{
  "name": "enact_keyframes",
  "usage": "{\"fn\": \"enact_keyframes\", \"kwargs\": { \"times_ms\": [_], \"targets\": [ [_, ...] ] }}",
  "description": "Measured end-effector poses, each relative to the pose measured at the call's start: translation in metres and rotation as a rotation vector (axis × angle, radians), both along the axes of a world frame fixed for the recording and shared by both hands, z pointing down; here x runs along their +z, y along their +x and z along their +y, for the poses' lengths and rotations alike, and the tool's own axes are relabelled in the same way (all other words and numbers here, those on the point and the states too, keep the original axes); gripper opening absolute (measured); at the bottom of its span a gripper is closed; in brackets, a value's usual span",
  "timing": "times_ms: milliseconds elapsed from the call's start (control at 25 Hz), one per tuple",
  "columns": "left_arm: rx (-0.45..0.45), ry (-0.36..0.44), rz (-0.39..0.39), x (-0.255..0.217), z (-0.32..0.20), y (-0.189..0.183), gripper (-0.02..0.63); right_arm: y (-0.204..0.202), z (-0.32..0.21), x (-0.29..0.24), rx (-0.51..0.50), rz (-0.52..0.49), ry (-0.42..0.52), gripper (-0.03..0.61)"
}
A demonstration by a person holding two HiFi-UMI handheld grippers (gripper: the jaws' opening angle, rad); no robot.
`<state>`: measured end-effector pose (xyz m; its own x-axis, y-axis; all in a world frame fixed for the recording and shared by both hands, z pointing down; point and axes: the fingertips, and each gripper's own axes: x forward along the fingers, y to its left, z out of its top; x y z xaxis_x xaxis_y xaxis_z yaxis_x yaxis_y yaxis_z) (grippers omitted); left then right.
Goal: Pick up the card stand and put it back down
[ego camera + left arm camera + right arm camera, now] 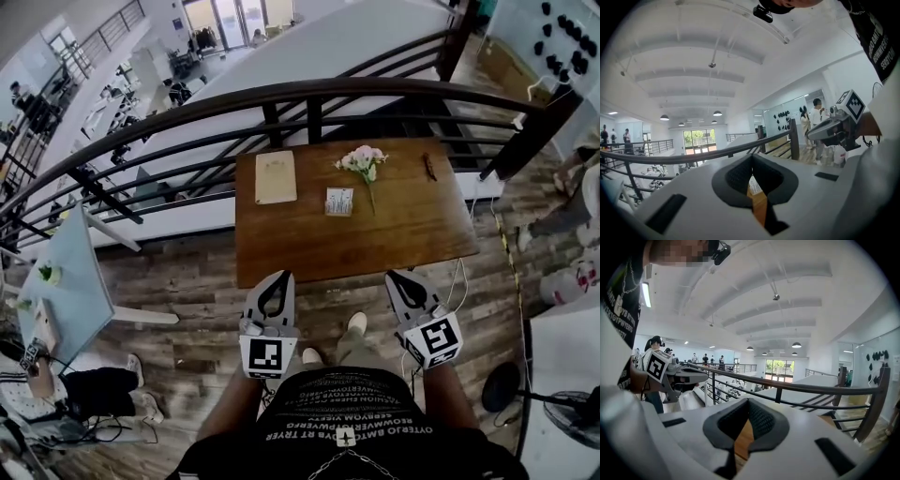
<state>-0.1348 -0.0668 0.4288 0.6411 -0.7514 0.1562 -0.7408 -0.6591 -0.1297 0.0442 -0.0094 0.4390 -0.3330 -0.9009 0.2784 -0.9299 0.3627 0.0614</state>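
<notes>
Jaws of left gripper (751, 161): closed together, nothing gripped; through the gap behind the pads, table wood and a scrap of pale printed card, which item not determinable. Jaws of right gripper (749, 404): likewise closed and empty, only table wood behind. Head view: both grippers sit at the near edge of the wooden table (309, 244), tips pointing across it. On the table: tan notepad (276, 176) far left, flower sprig (364, 161) far centre, small dark object (430, 167) far right. Dark metal railing (309, 94) curves beyond the far edge. Bare tabletop runs from the jaws to the card stand (339, 202), which stands mid-table just left of the flower stem, between the two grippers' lines and well apart from both
</notes>
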Motion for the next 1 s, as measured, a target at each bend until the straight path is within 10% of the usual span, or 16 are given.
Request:
{"fn": "enact_keyframes", "kwargs": {
  "times_ms": [1000],
  "targets": [
    [-0.074,-0.025,-0.015,0.009,-0.112,0.09,0.023,0.095,-0.116,0.017,-0.077,-0.002,-0.042,0.015]
  ]
}}
